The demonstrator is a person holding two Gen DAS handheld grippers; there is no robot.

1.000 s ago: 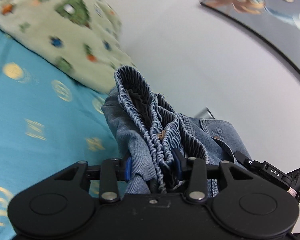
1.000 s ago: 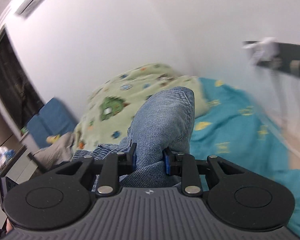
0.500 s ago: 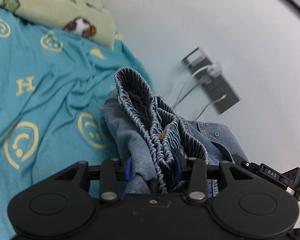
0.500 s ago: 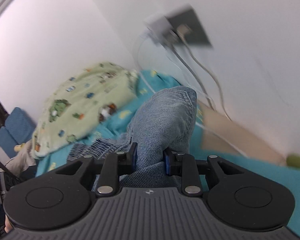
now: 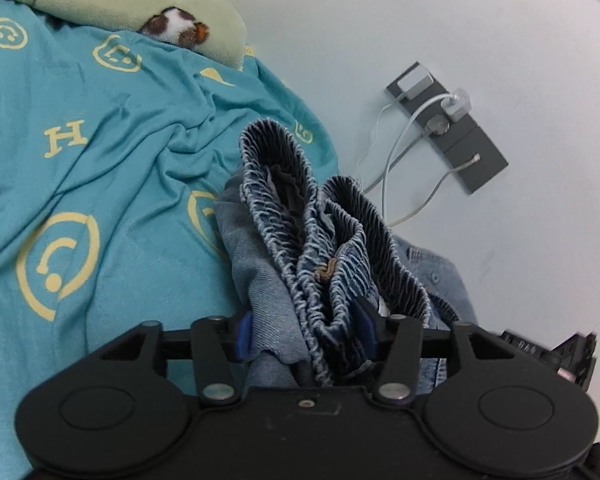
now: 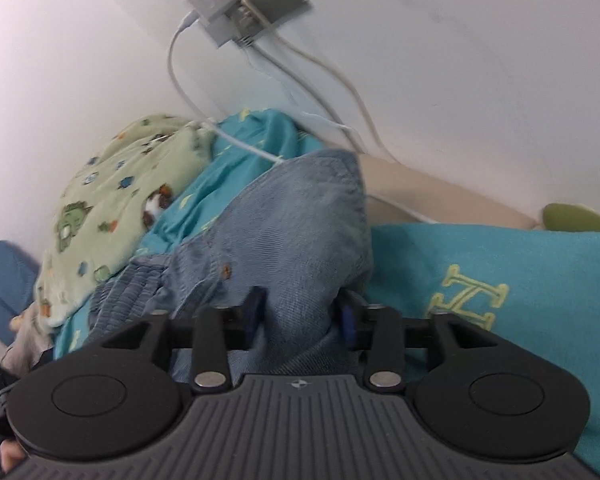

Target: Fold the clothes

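In the left wrist view, a pale green blanket (image 5: 140, 4) printed with small animals lies at the far left corner of the bed, over a teal bedsheet (image 5: 100, 184) patterned with yellow smiley faces and letters. Toward the middle, the jeans (image 5: 312, 248) rest bunched on that sheet, their gathered elastic waistband standing up in folds. The left gripper (image 5: 306, 330) sits around the waistband; its jaws have just been opening, and the denim is still between them, with the blue pads close against the cloth but loosened from their squeeze. Further right, a grey wall socket (image 5: 448, 128) holds white chargers, and white cables hang down the white wall.

In the right wrist view, the same green blanket (image 6: 112, 208) is heaped at the left, with the teal sheet (image 6: 500, 272) spreading right past a yellow letter. A folded denim leg of the jeans (image 6: 296, 232) rises from the bed between the right gripper (image 6: 300, 316) and the wall. These jaws have also just been opening, released around the denim that remains between them. The picture is slightly blurred.
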